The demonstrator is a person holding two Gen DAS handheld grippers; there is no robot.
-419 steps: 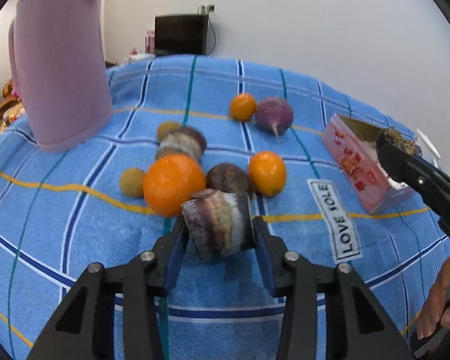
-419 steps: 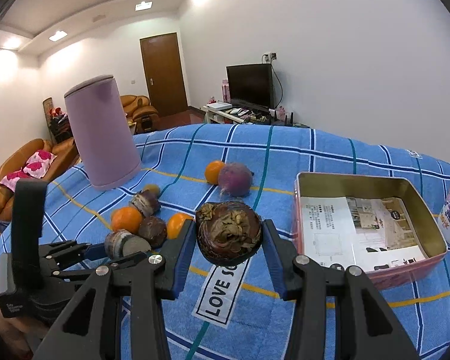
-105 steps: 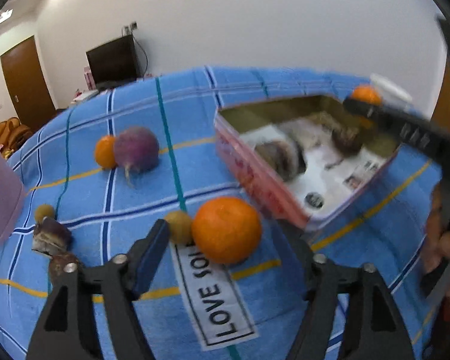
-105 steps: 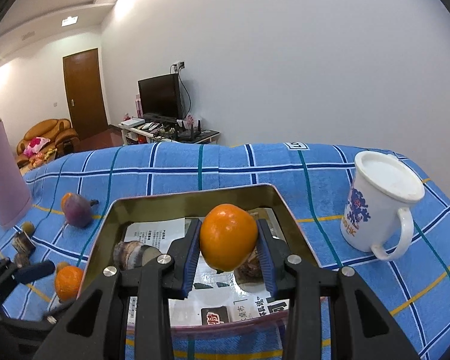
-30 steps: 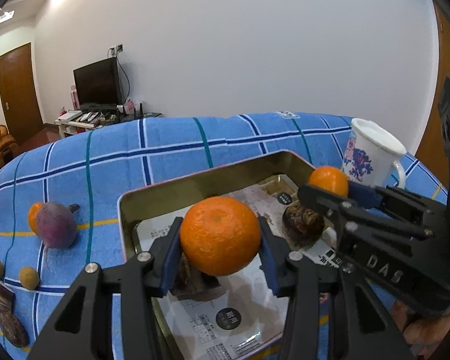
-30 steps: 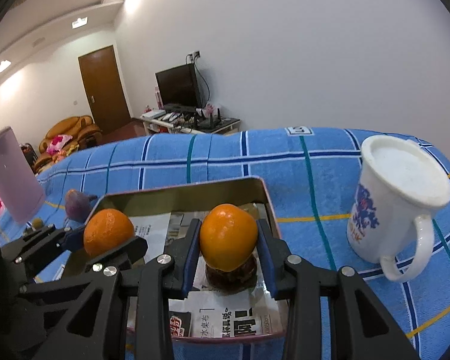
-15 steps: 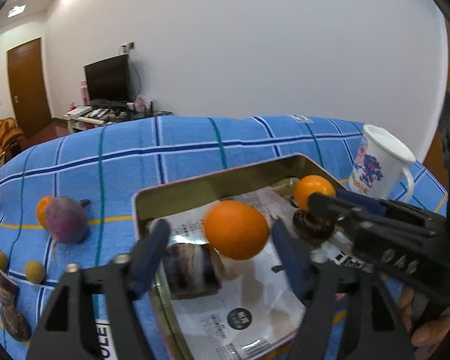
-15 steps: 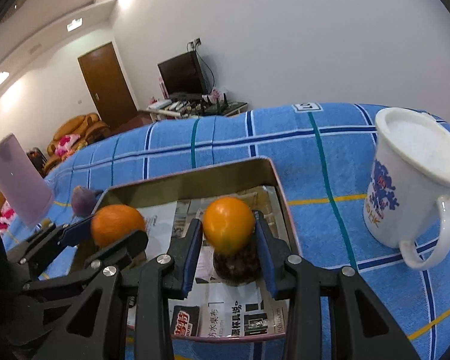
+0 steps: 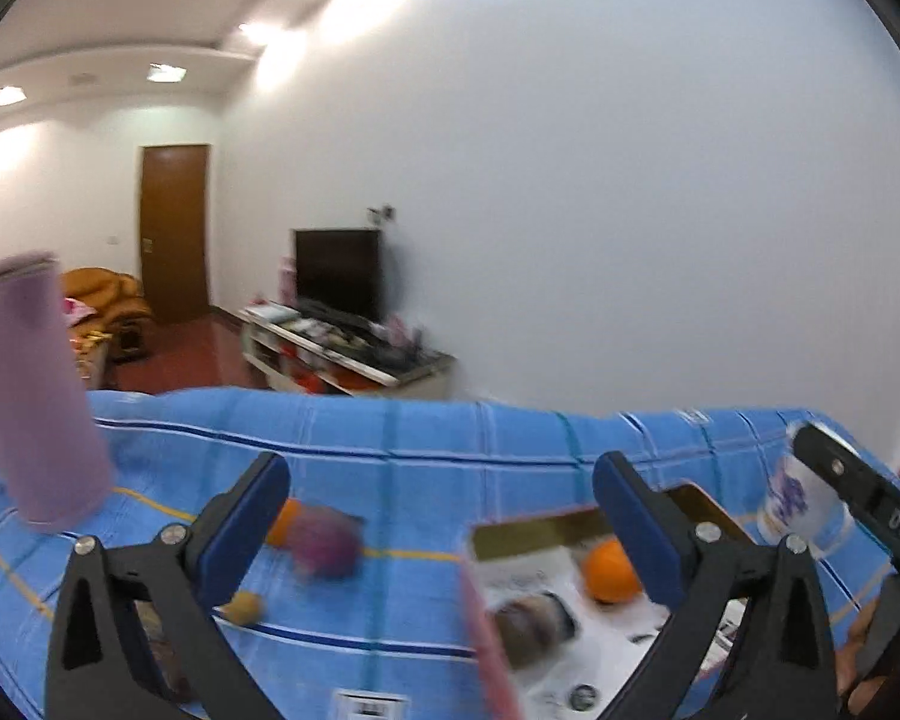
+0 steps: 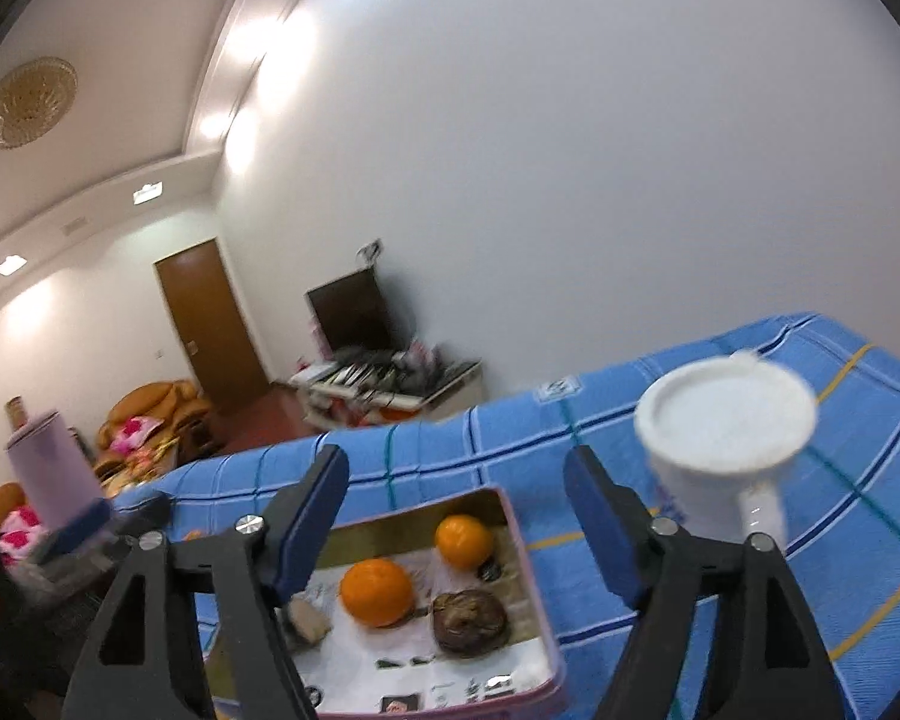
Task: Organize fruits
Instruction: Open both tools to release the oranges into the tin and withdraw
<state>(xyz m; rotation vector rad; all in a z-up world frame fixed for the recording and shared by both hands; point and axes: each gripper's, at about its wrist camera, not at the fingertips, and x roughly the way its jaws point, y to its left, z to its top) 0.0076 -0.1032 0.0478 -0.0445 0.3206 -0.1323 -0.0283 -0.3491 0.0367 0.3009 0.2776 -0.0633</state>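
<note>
Both my claws, left and right, gape empty above the tin; two oranges lie inside it, purple fruit waits left of it. Swinging carelessly risks clipping the mug

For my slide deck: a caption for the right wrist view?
Open right gripper above tin holding two oranges.

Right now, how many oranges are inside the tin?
2. A larger orange sits mid-tin, and a smaller orange lies toward the far right corner. The right claw's finger hides part of the tin, so another could be unseen.
</note>
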